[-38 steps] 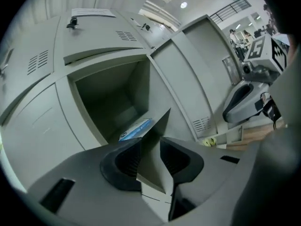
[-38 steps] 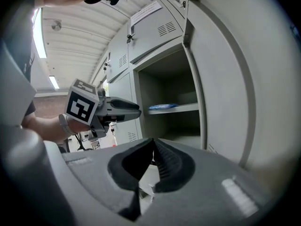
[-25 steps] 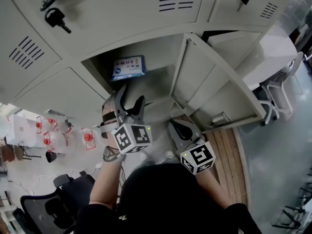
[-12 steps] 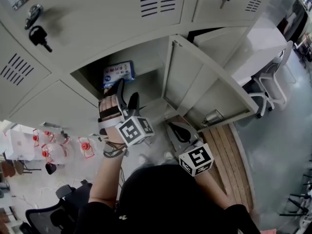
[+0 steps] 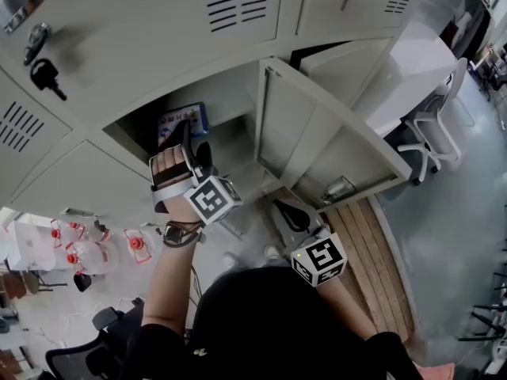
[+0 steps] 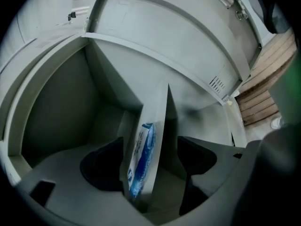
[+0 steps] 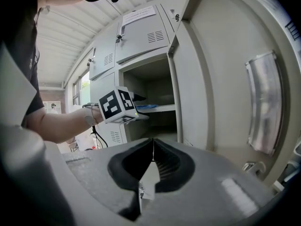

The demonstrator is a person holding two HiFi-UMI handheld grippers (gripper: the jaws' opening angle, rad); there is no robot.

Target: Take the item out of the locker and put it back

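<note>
The bank of grey lockers [image 5: 158, 22] fills the upper half of the head view. One compartment [image 5: 238, 101] is laid open, and its door [image 5: 317, 141] is swung out to the right, so that its free edge is set between the two grippers. Inside, a thin shelf [image 6: 159, 121] is fixed across the compartment. Open room is left on both faces of the shelf, and bare walls are seen around it. The left gripper [image 6: 150, 142] is held at the compartment's front edge, rolled so that the shelf is seen nearly upright in the left gripper view. Its jaws have just been opening and are spread wide. The blue packet [image 6: 141, 159] is laid flat against the shelf. Packet and shelf edge are both seen between the two jaws, and the packet is pressed by neither. The right gripper [image 7: 152, 147] is held outside, beside the open door and well apart from the packet. Its jaws are brought fully together with nothing gripped.
</note>
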